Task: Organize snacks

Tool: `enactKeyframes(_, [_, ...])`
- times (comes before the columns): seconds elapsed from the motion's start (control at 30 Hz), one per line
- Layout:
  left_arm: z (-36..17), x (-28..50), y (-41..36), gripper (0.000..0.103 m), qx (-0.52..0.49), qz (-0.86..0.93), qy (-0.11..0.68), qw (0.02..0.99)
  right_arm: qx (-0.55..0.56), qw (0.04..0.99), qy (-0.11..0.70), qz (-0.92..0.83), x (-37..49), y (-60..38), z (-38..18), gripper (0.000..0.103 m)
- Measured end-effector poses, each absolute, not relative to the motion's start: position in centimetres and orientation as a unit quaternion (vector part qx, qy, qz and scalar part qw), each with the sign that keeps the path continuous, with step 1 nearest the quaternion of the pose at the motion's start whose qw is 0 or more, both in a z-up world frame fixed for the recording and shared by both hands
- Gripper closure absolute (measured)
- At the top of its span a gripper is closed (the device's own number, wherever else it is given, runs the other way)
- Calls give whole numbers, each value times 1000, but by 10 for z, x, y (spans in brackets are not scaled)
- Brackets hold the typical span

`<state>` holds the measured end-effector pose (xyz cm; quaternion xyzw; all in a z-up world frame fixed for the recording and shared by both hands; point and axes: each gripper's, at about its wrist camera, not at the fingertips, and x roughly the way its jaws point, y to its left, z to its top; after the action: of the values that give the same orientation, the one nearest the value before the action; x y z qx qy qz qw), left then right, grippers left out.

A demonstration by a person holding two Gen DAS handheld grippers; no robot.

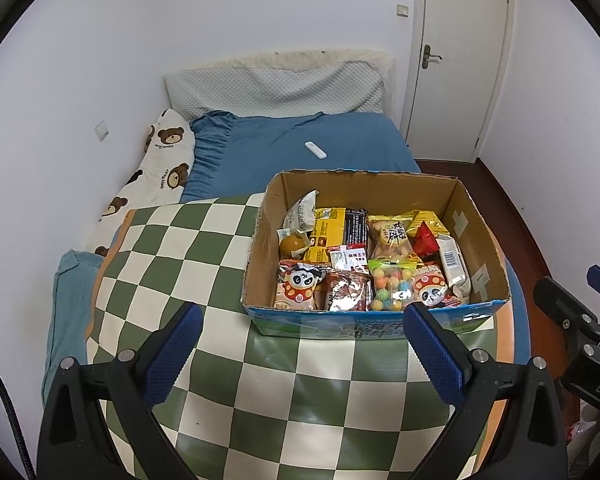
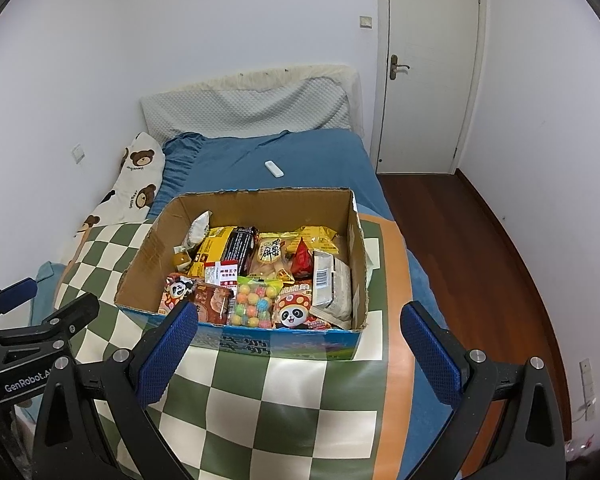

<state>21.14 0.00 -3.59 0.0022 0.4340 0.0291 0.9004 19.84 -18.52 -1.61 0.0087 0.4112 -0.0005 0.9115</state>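
An open cardboard box (image 1: 476,220) stands on a green-and-cream checkered mat (image 1: 172,256) on the bed. It is packed with snack packets: panda packets (image 1: 298,286), a bag of coloured candy balls (image 1: 390,286), yellow and black packs (image 1: 334,232). The box also shows in the right wrist view (image 2: 148,264). My left gripper (image 1: 302,322) is open and empty, just in front of the box. My right gripper (image 2: 300,318) is open and empty, at the box's near wall. Each gripper shows at the edge of the other's view.
A blue sheet (image 1: 284,140) covers the bed, with a white remote (image 1: 315,149) on it. A bear-print pillow (image 1: 160,168) lies along the left wall. A white door (image 1: 460,60) and dark wood floor (image 2: 472,248) are to the right.
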Motion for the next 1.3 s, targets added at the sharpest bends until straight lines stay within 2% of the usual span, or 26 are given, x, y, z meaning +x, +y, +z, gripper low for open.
enactKeyframes(1.3, [-30,207,-8,0,1,20,433,901,20,915,403,-18,184,-190,-12,0])
